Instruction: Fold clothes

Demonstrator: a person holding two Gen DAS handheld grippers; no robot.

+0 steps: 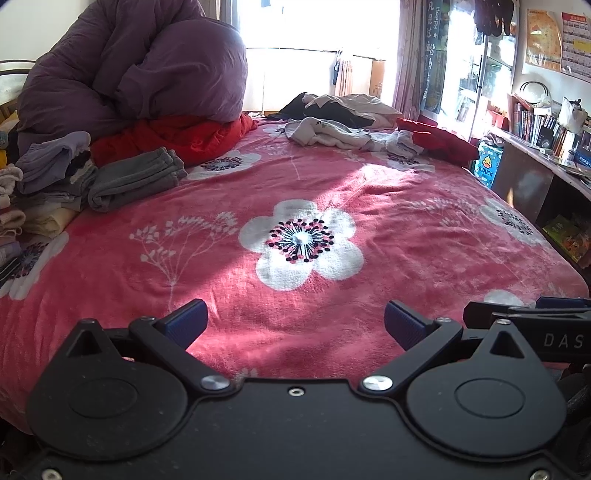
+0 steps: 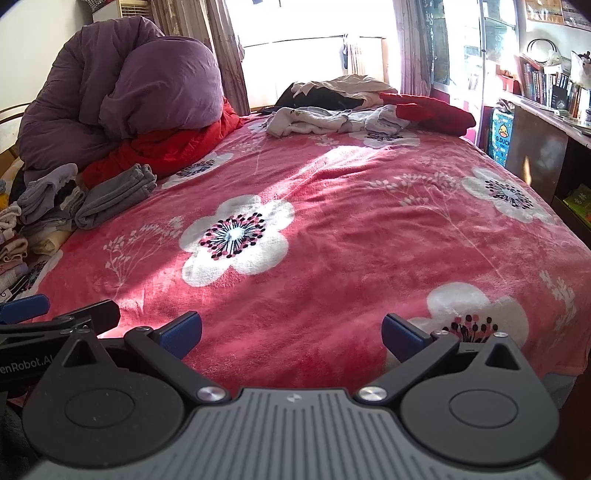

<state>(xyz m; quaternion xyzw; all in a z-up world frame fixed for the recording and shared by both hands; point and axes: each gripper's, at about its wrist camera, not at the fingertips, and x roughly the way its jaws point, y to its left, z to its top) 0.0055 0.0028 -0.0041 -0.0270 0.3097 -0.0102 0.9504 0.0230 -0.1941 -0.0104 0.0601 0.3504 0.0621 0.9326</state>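
A heap of unfolded clothes (image 1: 332,127) (image 2: 332,114), white, black and beige, lies at the far end of the bed, with a red garment (image 1: 436,138) (image 2: 428,109) at its right. Folded grey clothes (image 1: 136,179) (image 2: 116,195) are stacked at the left edge. My left gripper (image 1: 295,321) hovers open over the near part of the pink floral blanket (image 1: 406,229), holding nothing. My right gripper (image 2: 291,332) is open and empty too, close beside the left one, whose fingertips (image 2: 26,308) show at the left edge of the right wrist view.
A big purple duvet (image 1: 129,70) (image 2: 122,85) sits on a red quilt (image 1: 177,136) at the back left. More folded piles (image 1: 14,218) line the left edge. A shelf with books (image 1: 543,129) runs along the right wall. A bright window (image 1: 317,26) is behind the bed.
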